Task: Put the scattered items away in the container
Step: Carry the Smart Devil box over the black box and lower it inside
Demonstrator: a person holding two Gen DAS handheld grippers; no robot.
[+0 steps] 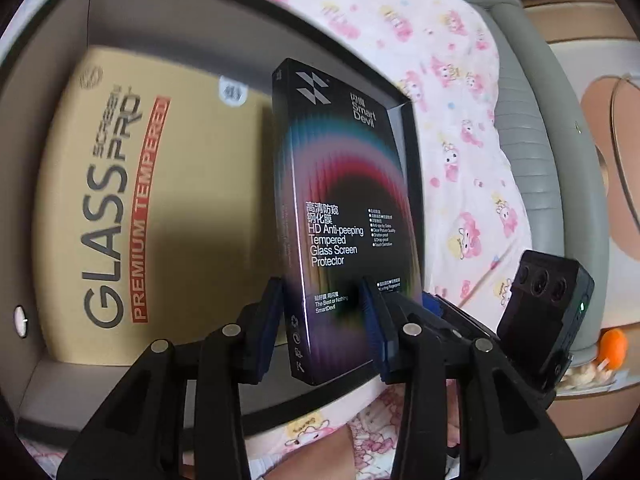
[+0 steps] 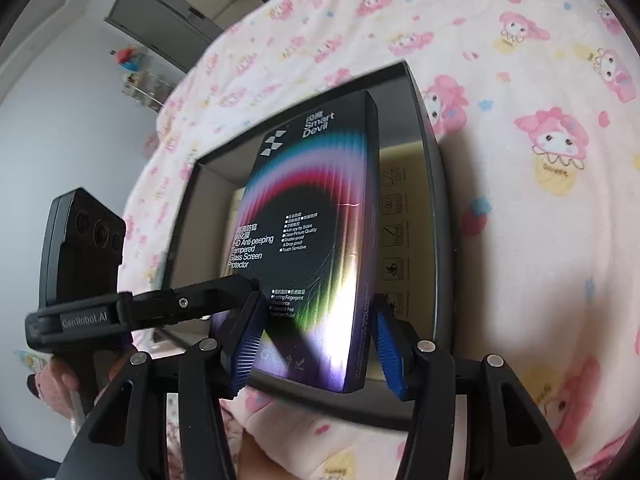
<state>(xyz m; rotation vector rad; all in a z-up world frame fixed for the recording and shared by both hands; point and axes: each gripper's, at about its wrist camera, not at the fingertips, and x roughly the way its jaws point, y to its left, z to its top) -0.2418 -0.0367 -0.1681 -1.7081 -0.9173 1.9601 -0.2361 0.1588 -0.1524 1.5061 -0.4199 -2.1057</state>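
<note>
Both grippers around black box (image 1: 344,216) over container (image 2: 432,208): left gripper (image 1: 320,320) grasping, right gripper (image 2: 316,344) released.

The left wrist camera is riding on the left hand-held gripper (image 1: 326,320), looking forward and steeply down into the dark container (image 1: 60,40) from very close. The right wrist camera is sitting on the right hand-held gripper (image 2: 316,344), facing down at the same container (image 2: 432,184) on the bed (image 2: 520,80). Both views are sharing the black screen-protector box (image 1: 344,208) (image 2: 312,220), and each is catching the other gripper at its edge.
</note>
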